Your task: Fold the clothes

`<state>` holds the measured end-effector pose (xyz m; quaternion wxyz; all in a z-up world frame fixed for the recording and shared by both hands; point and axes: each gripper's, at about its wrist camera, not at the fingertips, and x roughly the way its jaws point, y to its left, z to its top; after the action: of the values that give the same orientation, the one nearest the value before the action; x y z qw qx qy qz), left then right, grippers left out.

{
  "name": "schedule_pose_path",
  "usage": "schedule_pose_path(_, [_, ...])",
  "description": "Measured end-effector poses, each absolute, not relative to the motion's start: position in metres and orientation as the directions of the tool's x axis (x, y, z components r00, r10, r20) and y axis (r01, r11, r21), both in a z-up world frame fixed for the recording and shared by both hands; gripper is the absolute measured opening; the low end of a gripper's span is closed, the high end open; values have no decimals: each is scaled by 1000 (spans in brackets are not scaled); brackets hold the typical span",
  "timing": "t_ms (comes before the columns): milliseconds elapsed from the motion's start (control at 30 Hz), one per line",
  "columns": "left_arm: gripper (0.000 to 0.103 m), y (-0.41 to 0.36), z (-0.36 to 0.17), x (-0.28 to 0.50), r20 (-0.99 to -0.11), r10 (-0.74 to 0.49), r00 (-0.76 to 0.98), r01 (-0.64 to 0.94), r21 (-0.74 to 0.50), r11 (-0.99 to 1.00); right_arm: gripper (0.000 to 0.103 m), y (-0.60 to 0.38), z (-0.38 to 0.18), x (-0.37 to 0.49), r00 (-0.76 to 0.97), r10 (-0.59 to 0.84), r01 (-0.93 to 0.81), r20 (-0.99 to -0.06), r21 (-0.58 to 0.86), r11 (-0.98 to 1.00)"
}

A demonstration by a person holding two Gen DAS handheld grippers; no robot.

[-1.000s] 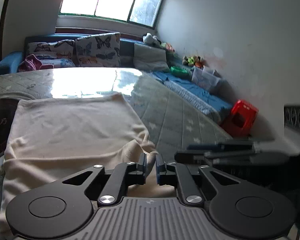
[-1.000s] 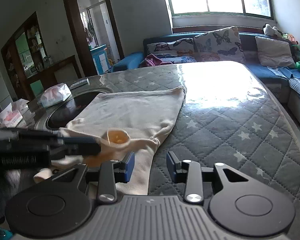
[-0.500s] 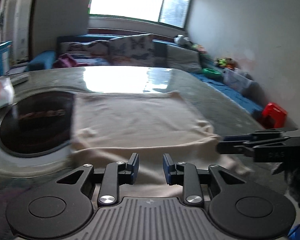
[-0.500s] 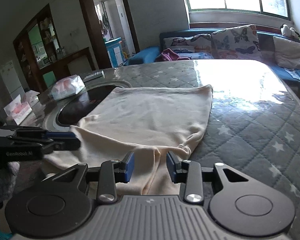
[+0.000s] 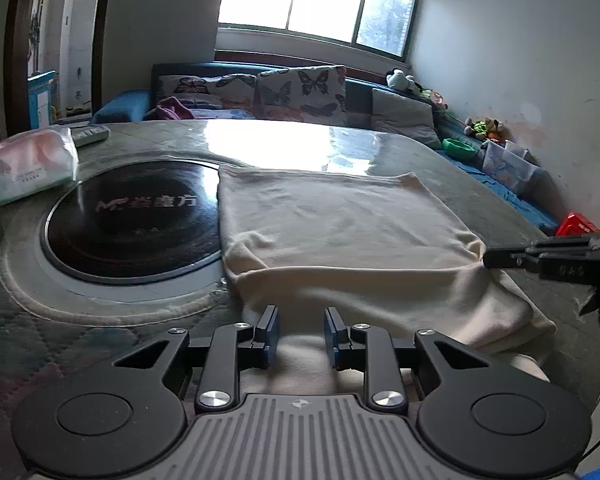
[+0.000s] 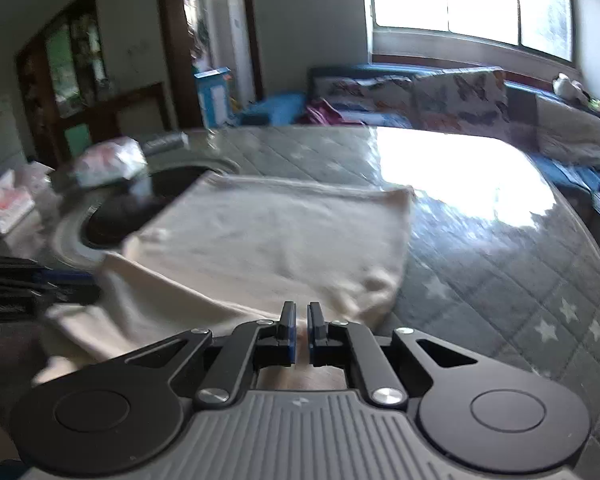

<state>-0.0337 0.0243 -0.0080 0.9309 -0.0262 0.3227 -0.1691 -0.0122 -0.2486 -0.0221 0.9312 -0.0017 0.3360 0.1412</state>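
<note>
the cream garment point(image 5: 340, 236) is spread on the quilted table point(image 5: 460, 176) just ahead of both grippers, its near edge folded over and draped toward them. the left gripper point(image 5: 302, 334) is held low and level over that near edge, jaws parted with cloth seen between them but not pinched. the right gripper point(image 6: 299, 330) is held level at the garment's near right corner, jaws nearly together; through the blur, whether cloth is gripped cannot be told.

left gripper point(image 5: 301, 332): black, silver screws, grey ribbed base | fingers point(image 5: 269, 336): blue pads | right gripper point(image 6: 299, 330): apparently identical
</note>
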Motion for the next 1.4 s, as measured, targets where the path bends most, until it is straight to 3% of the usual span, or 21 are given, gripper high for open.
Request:
schedule_pose_path(400, [25, 12, -2, -16, -570, -344, 746, 327, -137, 935, 13, -241, -5, -27, 741, 332, -339, -583, 102, 935])
schedule_pose_path(767, [25, 29, -7, -11, -583, -293, 758, 268, -131, 954, 15, -231, -23, -21, 684, 355, -387, -638, 95, 917])
schedule_pose_path(1067, [24, -6, 2, -28, -554, -407, 726, 415, -119, 902, 23, -218, -14, -29, 670, 392, -448, -631, 76, 891])
schedule_pose_path(1400, [24, 8, -8, -45, -590, -373, 716, 409, -78, 909, 24, -232, -20, -44, 651, 352, -433, -672, 53, 900])
